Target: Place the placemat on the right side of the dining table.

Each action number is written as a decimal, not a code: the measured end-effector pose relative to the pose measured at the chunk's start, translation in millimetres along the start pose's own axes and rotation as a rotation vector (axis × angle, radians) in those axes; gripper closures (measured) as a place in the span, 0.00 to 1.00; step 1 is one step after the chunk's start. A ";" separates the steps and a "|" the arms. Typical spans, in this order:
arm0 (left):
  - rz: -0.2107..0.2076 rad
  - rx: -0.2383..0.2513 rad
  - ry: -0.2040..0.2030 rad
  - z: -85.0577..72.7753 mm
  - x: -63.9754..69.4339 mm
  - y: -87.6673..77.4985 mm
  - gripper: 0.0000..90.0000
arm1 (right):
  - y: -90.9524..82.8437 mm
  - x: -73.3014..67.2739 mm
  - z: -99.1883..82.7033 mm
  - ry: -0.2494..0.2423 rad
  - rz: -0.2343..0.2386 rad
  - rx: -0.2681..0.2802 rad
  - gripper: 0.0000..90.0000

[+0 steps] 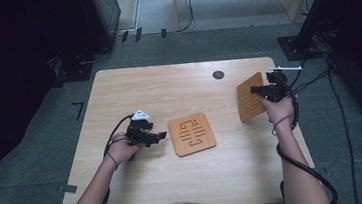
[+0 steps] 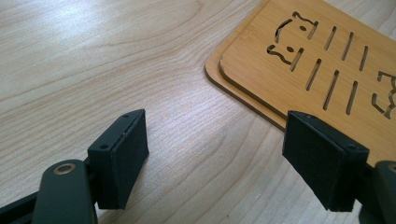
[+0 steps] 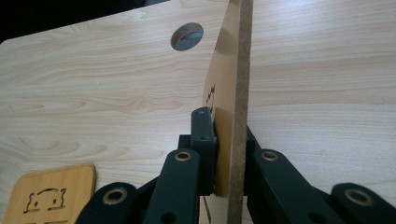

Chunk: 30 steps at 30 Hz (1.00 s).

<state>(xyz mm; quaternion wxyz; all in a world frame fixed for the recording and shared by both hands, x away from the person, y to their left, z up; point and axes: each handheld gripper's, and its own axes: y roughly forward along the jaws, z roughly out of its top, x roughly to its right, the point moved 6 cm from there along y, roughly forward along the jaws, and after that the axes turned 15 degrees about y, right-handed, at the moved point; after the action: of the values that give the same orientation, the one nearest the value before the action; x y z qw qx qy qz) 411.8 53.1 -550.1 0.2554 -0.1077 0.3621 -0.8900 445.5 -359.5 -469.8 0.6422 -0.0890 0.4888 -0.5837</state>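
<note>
Two bamboo mats with cut-out slots are in play on the wooden table [image 1: 132, 89]. One lies flat near the middle of the table, and in the left gripper view it reads as a stack [image 2: 299, 65] of at least two boards, since a second rounded edge peeks out beneath the top one. The other, the lifted mat [image 1: 250, 97], is held on edge above the right side of the table, clamped by the right gripper [image 1: 268, 89]; the right gripper view shows its jaws pinching the board's lower edge from both faces, the board rising upright between them toward the round cable hole [image 3: 187, 36]. The left gripper [image 1: 156, 136] rests just beside the stack's left edge with its jaws spread and nothing between them, one pad [image 2: 123, 156] over bare wood and the other close to the stack's near corner. The step in hand looks like carrying a mat between the stack and the right side of the table; whether it is coming off or going on cannot be told. If it is to be added, the next move calls for tilting the mat flat and lining its rounded corners up over the stack before letting go, while the left gripper could steady the pile against sliding.
</note>
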 end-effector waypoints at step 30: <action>-0.003 0.004 0.005 0.1 0.4 0.4 0.23 | -1.9 13.4 2.9 -0.027 -0.074 -0.060 0.81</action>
<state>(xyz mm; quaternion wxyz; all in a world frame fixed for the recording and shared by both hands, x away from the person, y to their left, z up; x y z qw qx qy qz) 411.7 52.5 -550.3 0.2535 -0.1055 0.3608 -0.8913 444.2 -372.6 -474.0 0.6237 -0.1339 0.4940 -0.5908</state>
